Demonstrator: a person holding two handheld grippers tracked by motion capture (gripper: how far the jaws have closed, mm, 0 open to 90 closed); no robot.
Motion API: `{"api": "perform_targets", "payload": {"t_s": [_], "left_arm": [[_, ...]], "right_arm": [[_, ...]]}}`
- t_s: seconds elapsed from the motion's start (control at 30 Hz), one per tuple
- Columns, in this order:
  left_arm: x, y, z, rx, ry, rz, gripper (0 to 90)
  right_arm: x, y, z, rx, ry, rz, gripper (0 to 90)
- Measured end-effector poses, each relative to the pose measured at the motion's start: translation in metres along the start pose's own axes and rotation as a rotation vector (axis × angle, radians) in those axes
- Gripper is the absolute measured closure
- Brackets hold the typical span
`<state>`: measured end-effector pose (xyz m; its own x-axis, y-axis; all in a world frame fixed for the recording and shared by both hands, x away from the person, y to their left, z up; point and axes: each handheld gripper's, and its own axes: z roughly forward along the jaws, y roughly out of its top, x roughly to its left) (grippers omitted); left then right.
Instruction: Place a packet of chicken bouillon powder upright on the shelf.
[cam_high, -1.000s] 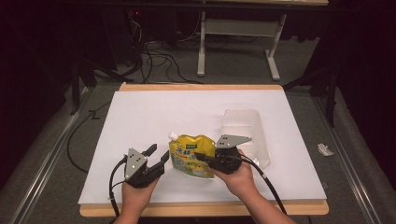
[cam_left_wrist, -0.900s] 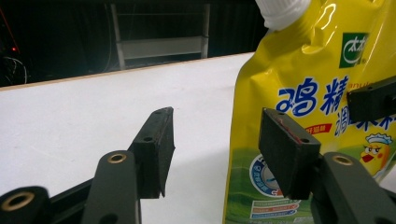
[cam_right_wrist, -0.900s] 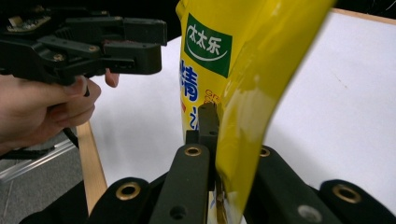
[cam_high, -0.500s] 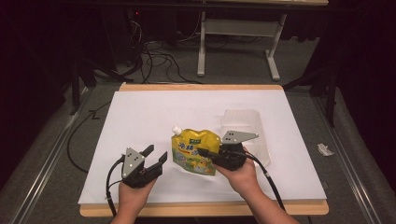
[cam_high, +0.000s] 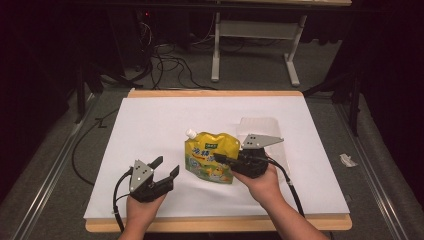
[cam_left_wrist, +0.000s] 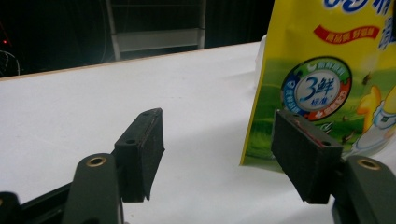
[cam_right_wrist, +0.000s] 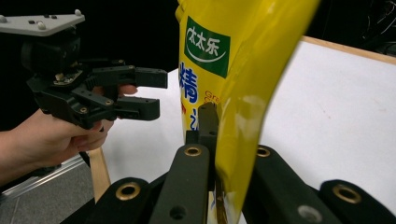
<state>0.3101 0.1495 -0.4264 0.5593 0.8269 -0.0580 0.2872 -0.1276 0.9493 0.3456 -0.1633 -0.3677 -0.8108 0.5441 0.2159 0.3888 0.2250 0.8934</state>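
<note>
A yellow spouted pouch (cam_high: 210, 156) with a white cap stands tilted upright on the white sheet (cam_high: 150, 125). My right gripper (cam_high: 222, 160) is shut on its right edge. In the right gripper view the pouch (cam_right_wrist: 233, 60) rises between the jaws of that gripper (cam_right_wrist: 215, 135). My left gripper (cam_high: 166, 166) rests left of the pouch, and its jaws have just been opening, with nothing between them. In the left gripper view the pouch (cam_left_wrist: 322, 70) stands just beyond the right pad of the gripper (cam_left_wrist: 217, 154), apart from it. The left gripper (cam_right_wrist: 156, 93) also shows open in the right gripper view.
A clear plastic container (cam_high: 260, 129) lies on the sheet behind my right hand. The sheet covers a wooden board (cam_high: 215, 223). A paper scrap (cam_high: 348, 160) lies on the grey floor at the right. Cables and a table frame (cam_high: 252, 30) sit at the back.
The right gripper has lifted the pouch from lying low to standing more upright. The left gripper's jaws have spread wider and now stand clear of the pouch's left edge.
</note>
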Motion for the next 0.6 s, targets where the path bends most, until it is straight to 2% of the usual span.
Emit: {"api": "perform_targets", "payload": {"t_s": [0.23,0.47,0.6], "left_arm": [[0.000,-0.001,0.000,0.000,0.000,0.006,34.1],[0.002,-0.002,0.000,0.004,0.003,-0.006,33.8],[0.001,-0.002,0.000,0.001,0.001,0.001,33.8]], "right_arm": [[0.002,0.011,-0.002,0.003,0.003,-0.023,90.0],[0.001,0.019,-0.006,0.000,0.005,-0.021,90.0],[0.001,0.024,-0.010,-0.007,0.010,-0.024,90.0]]}}
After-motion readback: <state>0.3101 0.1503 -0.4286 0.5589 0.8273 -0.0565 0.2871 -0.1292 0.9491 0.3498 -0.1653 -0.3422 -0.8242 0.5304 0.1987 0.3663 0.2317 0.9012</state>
